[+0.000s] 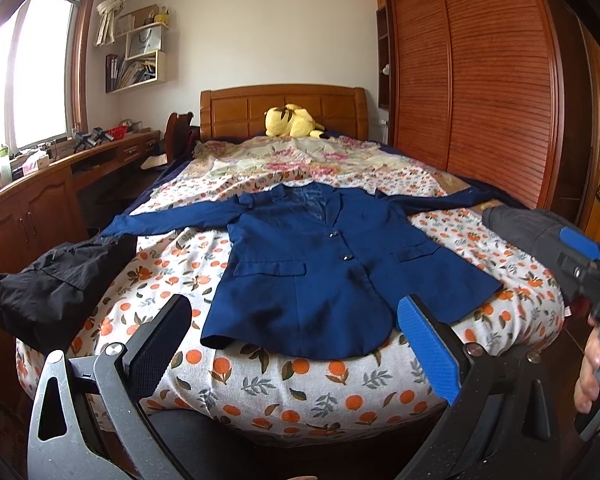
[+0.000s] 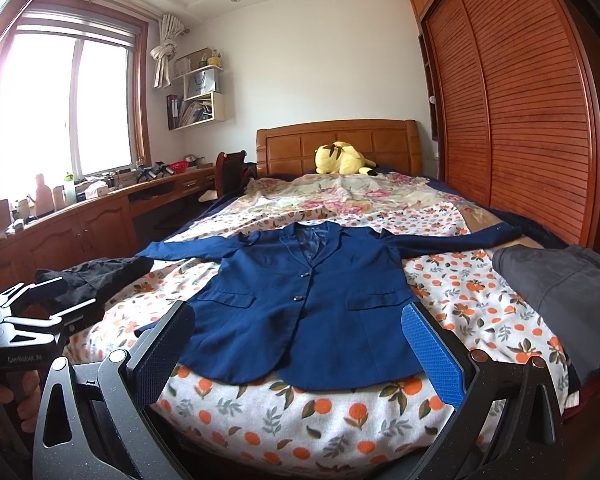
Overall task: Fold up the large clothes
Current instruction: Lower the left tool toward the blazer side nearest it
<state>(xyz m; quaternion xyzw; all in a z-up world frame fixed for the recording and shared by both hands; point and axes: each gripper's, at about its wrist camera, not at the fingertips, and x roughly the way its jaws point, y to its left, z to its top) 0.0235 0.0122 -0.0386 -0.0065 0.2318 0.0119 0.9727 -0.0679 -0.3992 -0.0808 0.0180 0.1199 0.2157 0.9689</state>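
The left gripper [image 1: 294,354] fills the bottom of its own wrist view, jaws spread wide and holding nothing, one finger toward 7 o'clock and the other toward 5 o'clock. The right gripper [image 2: 300,354] sits likewise, jaws wide apart and empty. A hand [image 1: 592,376] grips the right gripper's handle at 4 o'clock; another hand [image 2: 18,396] clasps the left handle at 8 o'clock.
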